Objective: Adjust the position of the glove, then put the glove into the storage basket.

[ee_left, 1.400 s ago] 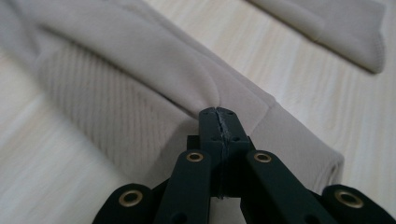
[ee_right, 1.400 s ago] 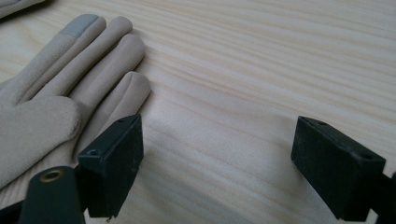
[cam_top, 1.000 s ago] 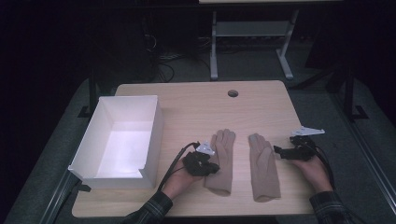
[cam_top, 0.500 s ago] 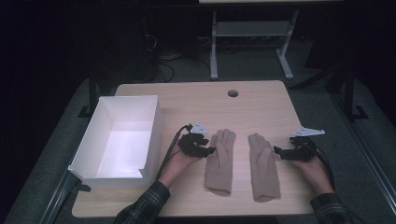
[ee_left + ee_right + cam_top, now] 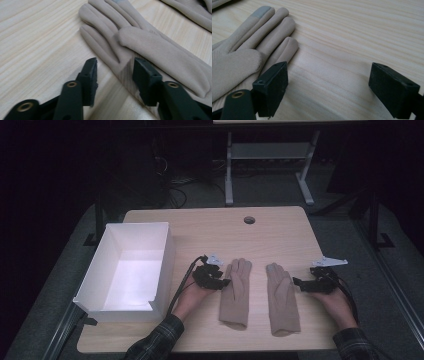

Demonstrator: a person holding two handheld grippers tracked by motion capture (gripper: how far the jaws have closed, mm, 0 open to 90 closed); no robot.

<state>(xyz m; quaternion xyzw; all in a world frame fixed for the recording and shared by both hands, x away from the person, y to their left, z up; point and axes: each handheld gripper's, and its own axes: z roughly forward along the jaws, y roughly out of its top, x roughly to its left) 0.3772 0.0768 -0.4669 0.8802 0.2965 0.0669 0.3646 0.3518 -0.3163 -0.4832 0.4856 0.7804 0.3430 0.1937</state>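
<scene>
Two beige gloves lie flat on the wooden table, fingers pointing away from me: the left glove [image 5: 236,292] [image 5: 140,42] and the right glove [image 5: 282,297] [image 5: 239,57]. My left gripper [image 5: 225,281] [image 5: 115,68] is open at the left glove's outer edge. That edge lies between its jaws, and the pads do not press on it. Its jaws have just been closing a little. My right gripper [image 5: 297,284] [image 5: 328,77] stands wide open over bare wood just right of the right glove, with one jaw by the little finger.
An empty white box [image 5: 160,265] stands at the table's left side, close to my left hand. A round cable hole [image 5: 249,220] sits at the table's far middle. Bare wood [image 5: 210,227] stretches beyond the gloves. Dark floor and a metal frame lie behind.
My left gripper has moved away from me along the left glove's outer edge, from near the palm to beside the fingers, and its jaws have opened. The right gripper has kept still.
</scene>
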